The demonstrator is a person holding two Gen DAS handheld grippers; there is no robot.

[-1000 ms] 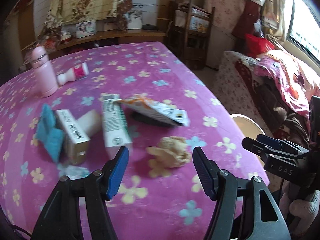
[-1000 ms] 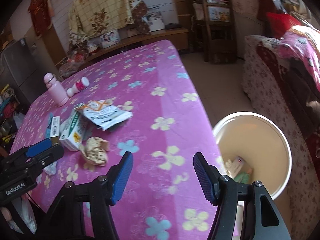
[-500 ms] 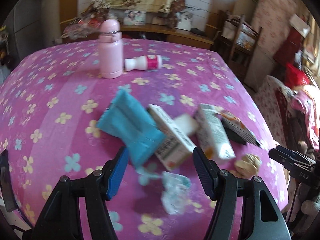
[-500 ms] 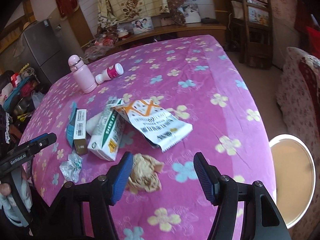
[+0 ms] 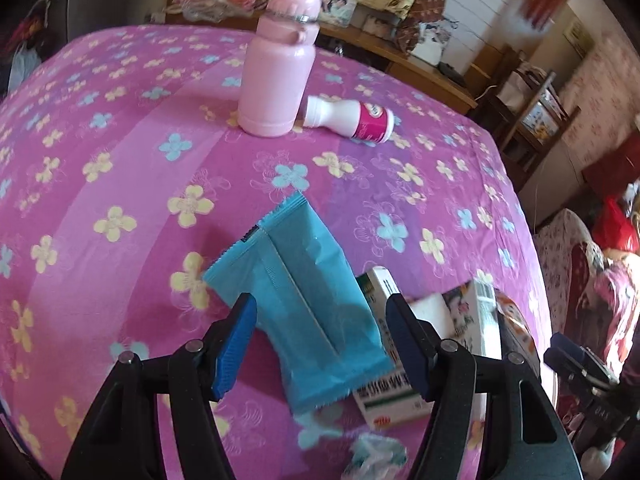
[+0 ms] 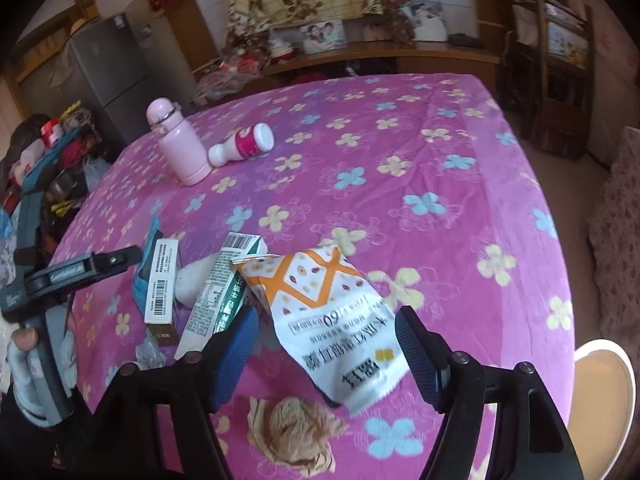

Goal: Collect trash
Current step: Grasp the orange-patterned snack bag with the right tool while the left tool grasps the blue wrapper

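Observation:
A pile of trash lies on the pink flowered table (image 5: 120,160). My left gripper (image 5: 322,346) is open over a flat blue wrapper (image 5: 304,296), whose lower part lies between the fingers. A white and green box (image 5: 384,392) and a clear crumpled wrapper (image 5: 376,454) lie beside it. My right gripper (image 6: 326,354) is open over a white and orange snack bag (image 6: 332,320). A crumpled brown paper ball (image 6: 296,428) lies below it. Two small cartons (image 6: 162,284) (image 6: 218,292) lie to its left.
A pink flask (image 5: 280,64) stands at the far side with a small white and pink bottle (image 5: 352,118) lying next to it. A round cream bin (image 6: 600,408) stands off the table's right edge. Shelves, a chair and a fridge stand behind.
My left gripper swung left from the brown paper ball to the blue wrapper and closed in. My right gripper turned from the bin to the snack bag. Both stayed open.

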